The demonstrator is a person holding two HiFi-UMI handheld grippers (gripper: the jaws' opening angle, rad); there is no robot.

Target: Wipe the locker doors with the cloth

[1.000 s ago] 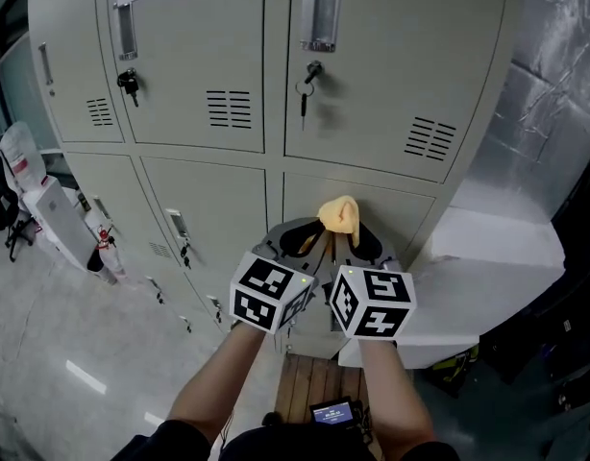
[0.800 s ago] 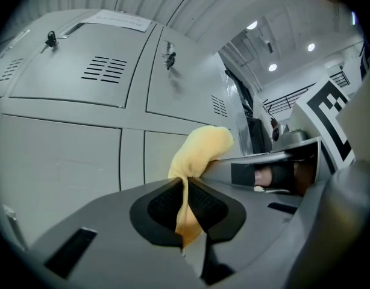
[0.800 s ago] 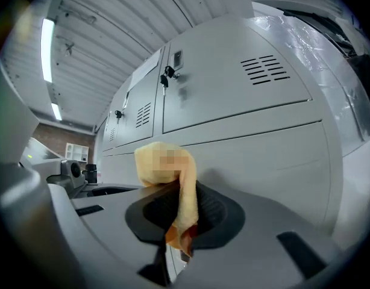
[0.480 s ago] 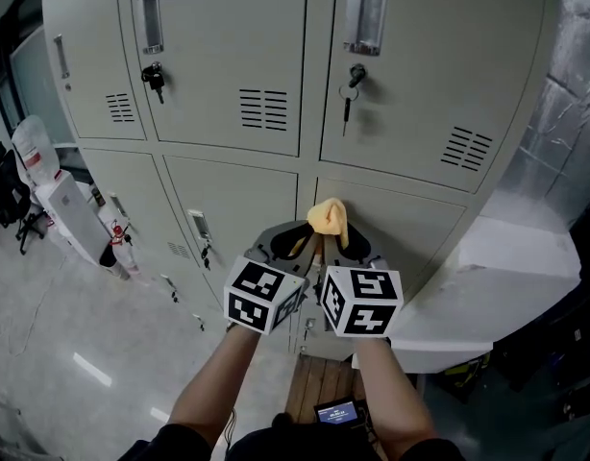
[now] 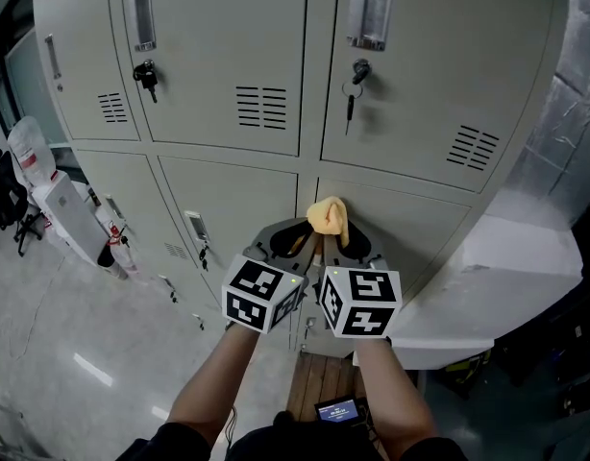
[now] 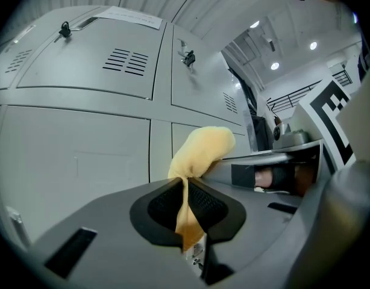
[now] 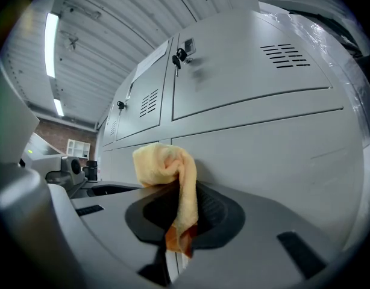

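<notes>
The left tool (image 5: 297, 241) and the right tool (image 5: 345, 245) are held side by side in front of the grey locker doors (image 5: 420, 56), their marker cubes almost touching. Both are clamped on the same yellow cloth (image 5: 327, 215). In the left gripper view the jaws are closed on a thin tail of the fabric, and in the right gripper view the jaws are likewise shut on a folded strip that hangs down between them.

The cloth is bunched into a lump. Its long axis runs along the jaws, from the pinched tails at the back to the rounded head, which sticks out past the jaw tips and points at the lockers. Seen from the left tool, the head leans right; from the right tool, it leans left, so it sits between the two.

The lump is close in front of the lower door (image 5: 410, 221), just below the seam under the upper row. No view settles whether it touches the metal. A key (image 5: 351, 102) hangs in the lock of the upper door above it.
</notes>
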